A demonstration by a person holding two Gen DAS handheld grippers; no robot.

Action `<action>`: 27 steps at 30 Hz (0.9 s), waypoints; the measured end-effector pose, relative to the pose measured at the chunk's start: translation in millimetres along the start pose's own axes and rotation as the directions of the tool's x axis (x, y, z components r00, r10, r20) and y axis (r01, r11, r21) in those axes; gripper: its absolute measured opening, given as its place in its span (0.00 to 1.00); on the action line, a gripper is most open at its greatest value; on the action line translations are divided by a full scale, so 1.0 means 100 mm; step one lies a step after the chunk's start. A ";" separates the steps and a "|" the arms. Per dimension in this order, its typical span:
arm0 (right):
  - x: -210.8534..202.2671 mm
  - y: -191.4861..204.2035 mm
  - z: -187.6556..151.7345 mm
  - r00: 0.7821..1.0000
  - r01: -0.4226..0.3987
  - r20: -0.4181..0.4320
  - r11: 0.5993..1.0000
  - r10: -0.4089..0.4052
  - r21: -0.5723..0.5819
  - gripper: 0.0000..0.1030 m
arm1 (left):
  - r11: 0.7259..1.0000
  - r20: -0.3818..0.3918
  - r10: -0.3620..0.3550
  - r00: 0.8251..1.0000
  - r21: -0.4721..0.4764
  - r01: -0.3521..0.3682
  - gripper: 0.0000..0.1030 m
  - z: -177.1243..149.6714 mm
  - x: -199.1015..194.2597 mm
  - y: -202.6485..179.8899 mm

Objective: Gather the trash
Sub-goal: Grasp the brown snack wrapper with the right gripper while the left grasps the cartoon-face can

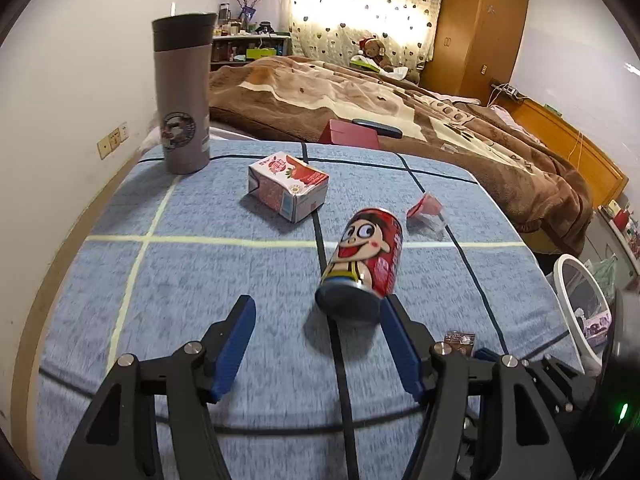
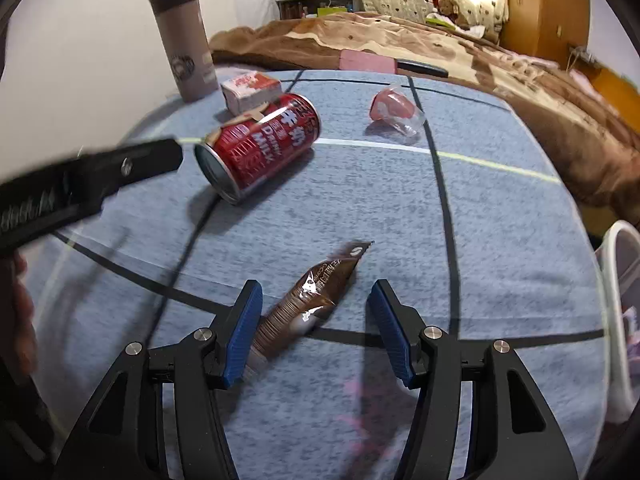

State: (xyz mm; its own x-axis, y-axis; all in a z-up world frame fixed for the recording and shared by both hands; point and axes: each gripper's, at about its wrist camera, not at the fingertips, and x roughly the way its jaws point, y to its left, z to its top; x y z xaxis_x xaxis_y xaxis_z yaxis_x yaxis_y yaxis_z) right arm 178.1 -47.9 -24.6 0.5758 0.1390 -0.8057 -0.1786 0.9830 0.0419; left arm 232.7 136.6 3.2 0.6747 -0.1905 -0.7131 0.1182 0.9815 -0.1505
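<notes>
- Left gripper [image 1: 318,316]: fingers spread apart, empty; the red milk can [image 1: 362,264] lies on its side by its right finger.
- Right gripper [image 2: 316,304]: fingers apart, straddling the brown wrapper [image 2: 308,304] on the blue tabletop [image 2: 500,240].

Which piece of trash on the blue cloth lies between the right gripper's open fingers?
The brown wrapper, flat between the right gripper fingers. The red can, carton and plastic cup lie farther off.

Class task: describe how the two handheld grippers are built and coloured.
Both the left gripper and right gripper share one design: matte black angular linkage arms with triangular cut-outs, round silver pivot bolts, and two fingers faced with ribbed blue pads.
</notes>
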 end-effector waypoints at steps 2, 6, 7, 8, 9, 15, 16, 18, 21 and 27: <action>-0.02 0.00 -0.02 1.000 0.020 0.007 1.000 -0.020 -0.015 0.56 | 1.000 -0.010 -0.017 1.000 -0.002 0.017 0.65 0.06 0.07 0.00; -0.06 -0.08 -0.04 1.000 0.023 0.011 1.000 -0.022 -0.009 0.56 | 0.999 -0.023 -0.030 0.999 0.024 0.031 0.66 0.16 0.20 -0.06; -0.06 -0.10 -0.04 1.000 0.019 0.011 1.000 -0.019 -0.005 0.53 | 0.999 -0.029 -0.040 0.999 0.030 0.040 0.66 0.18 0.24 -0.08; -0.06 -0.11 -0.03 1.000 0.023 0.014 1.000 -0.023 -0.007 0.47 | 0.998 -0.036 -0.047 0.998 0.033 0.048 0.66 0.19 0.28 -0.10; -0.07 -0.13 -0.04 0.999 0.029 0.016 1.000 -0.028 -0.008 0.43 | 0.998 -0.043 -0.054 0.998 0.039 0.055 0.66 0.21 0.33 -0.11; -0.04 -0.21 -0.02 1.000 0.005 0.021 1.000 -0.006 0.009 0.27 | 0.995 -0.074 -0.078 0.994 0.052 0.082 0.66 0.22 0.50 -0.17; -0.03 -0.23 -0.01 1.000 0.005 0.021 1.000 -0.006 0.012 0.26 | 0.995 -0.080 -0.085 0.993 0.048 0.089 0.66 0.22 0.52 -0.17; -0.02 -0.24 0.00 1.000 0.000 0.021 1.000 0.000 0.014 0.22 | 0.995 -0.088 -0.086 0.992 0.048 0.091 0.66 0.22 0.56 -0.18; 0.00 -0.26 0.02 1.000 -0.010 0.022 1.000 0.010 0.016 0.21 | 0.995 -0.096 -0.075 0.993 0.055 0.080 0.66 0.22 0.61 -0.20; 0.01 -0.26 0.03 1.000 -0.011 0.022 1.000 0.011 0.018 0.21 | 0.996 -0.102 -0.075 0.992 0.049 0.080 0.66 0.25 0.69 -0.22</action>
State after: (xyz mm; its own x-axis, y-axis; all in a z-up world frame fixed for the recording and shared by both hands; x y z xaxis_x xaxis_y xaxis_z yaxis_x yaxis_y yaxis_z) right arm 186.1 -73.2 -24.8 0.5916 0.1522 -0.7917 -0.1710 0.9834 0.0613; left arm 295.2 102.3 -25.4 0.5857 -0.2644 -0.7662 0.2078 0.9627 -0.1733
